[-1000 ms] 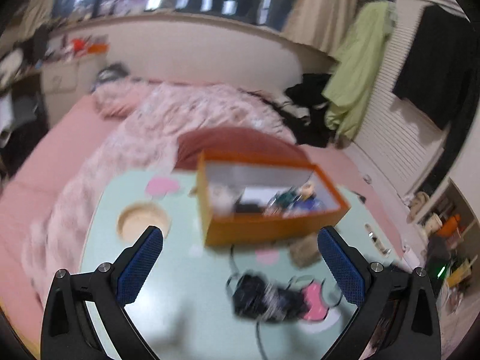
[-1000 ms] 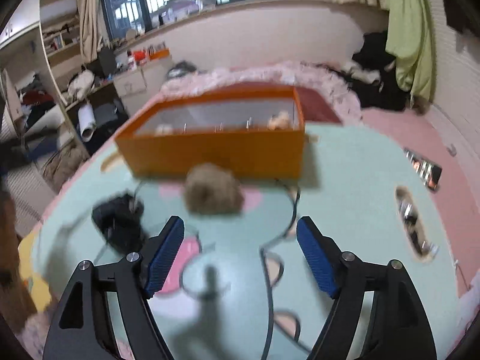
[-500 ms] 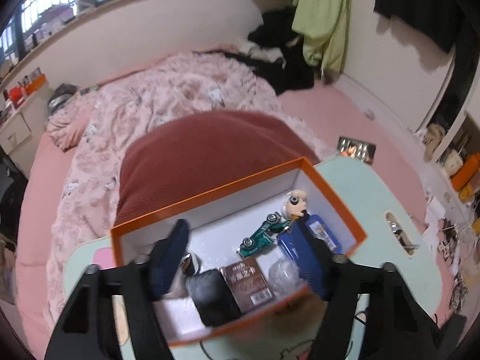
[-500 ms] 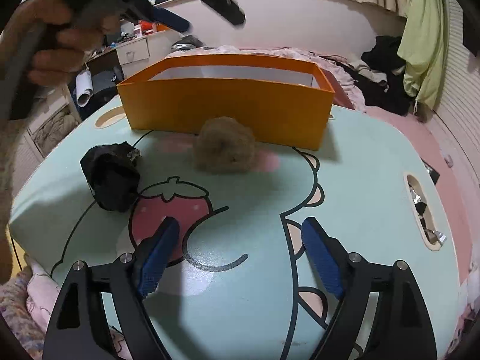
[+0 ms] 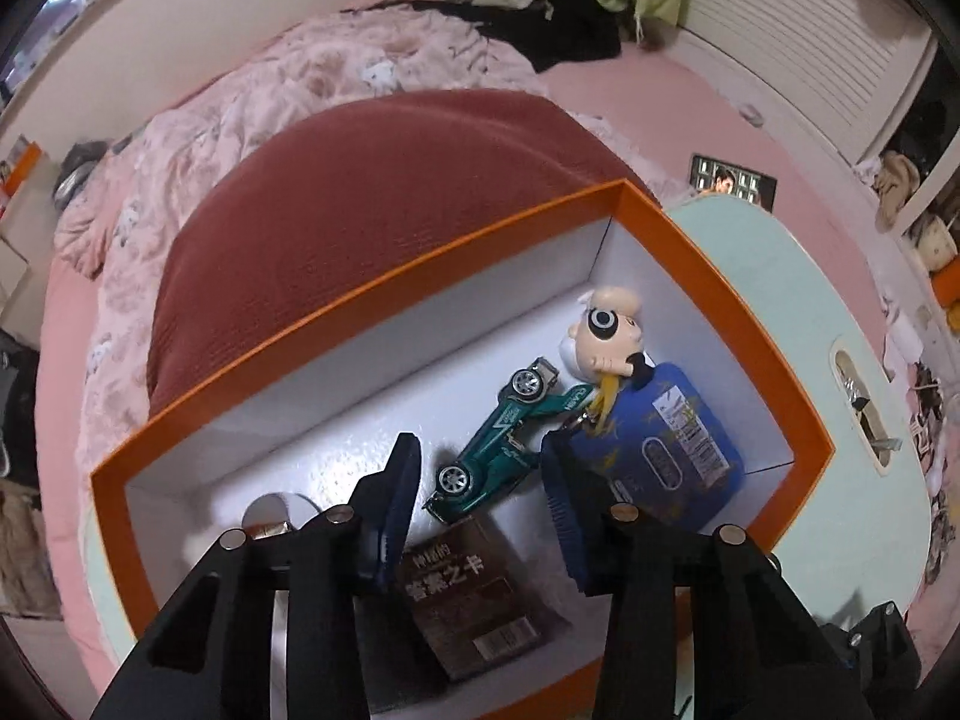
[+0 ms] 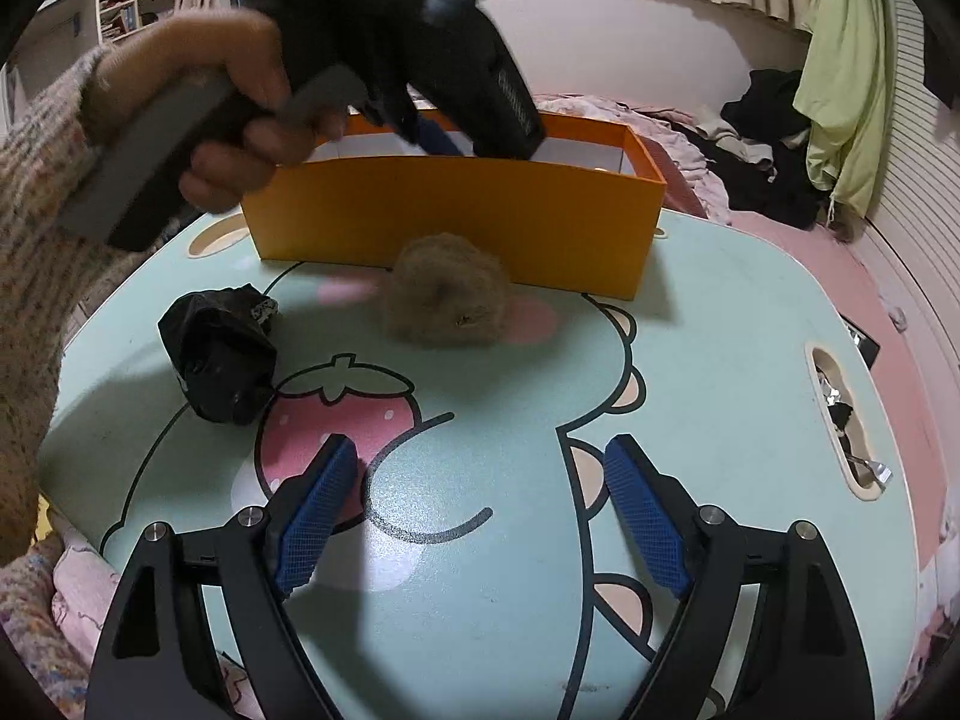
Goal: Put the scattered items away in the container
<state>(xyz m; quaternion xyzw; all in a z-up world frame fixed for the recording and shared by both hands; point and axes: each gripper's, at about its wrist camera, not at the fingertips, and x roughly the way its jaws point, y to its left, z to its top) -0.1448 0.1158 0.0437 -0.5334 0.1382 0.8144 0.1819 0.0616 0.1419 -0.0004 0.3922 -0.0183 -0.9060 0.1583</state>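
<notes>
The orange box [image 5: 744,324] with white inside stands on the mint table; it also shows in the right wrist view [image 6: 456,216]. Inside it lie a green toy car [image 5: 504,444], a doll-head keychain [image 5: 603,330], a blue pouch [image 5: 672,444] and a brown card pack [image 5: 474,594]. My left gripper [image 5: 480,516] hangs open and empty inside the box, over the card pack. My right gripper [image 6: 477,516] is open and empty above the table. A brown fluffy ball [image 6: 447,294] and a black crumpled item [image 6: 219,354] lie on the table in front of the box.
A bed with a dark red cushion [image 5: 360,228] and pink quilt lies behind the table. The table [image 6: 690,390] has a slot handle [image 6: 846,420] at its right edge. The hand holding the left gripper [image 6: 240,90] reaches over the box.
My left gripper rose from the table, moved over the orange box and dipped into it, jaws narrowing a little. My right gripper drew back slightly from the fluffy ball.
</notes>
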